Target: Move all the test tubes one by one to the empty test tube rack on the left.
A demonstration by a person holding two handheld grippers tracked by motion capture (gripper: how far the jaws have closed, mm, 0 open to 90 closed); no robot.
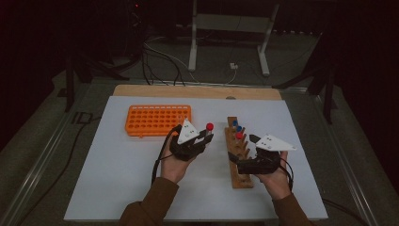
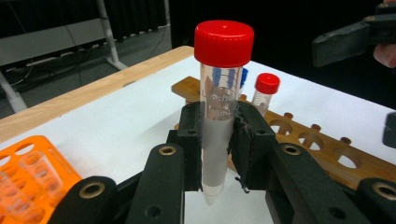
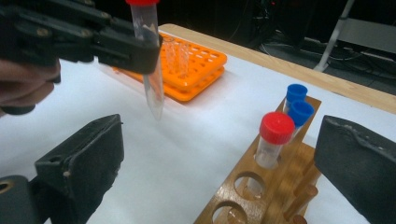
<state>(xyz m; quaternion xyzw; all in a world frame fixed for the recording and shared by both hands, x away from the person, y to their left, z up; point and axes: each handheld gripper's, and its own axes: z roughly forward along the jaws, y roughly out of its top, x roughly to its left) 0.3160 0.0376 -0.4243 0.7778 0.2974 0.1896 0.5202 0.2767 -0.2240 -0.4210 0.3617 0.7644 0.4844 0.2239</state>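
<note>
My left gripper is shut on a clear tube with a red cap, held upright above the white table top. In the left gripper view the pads clamp the tube at mid-length, its pointed tip free below. To its right lies a wooden rack holding a red-capped tube and two blue-capped tubes at its far end. My right gripper hovers over the rack's middle, open and with nothing between its jaws. In the right gripper view the red-capped tube stands just ahead, and the held tube is at upper left.
An orange grid rack sits at the far left of the white board, with a few uncapped clear tubes in it. A wooden strip edges the far side. Cables and metal stand legs lie beyond the table.
</note>
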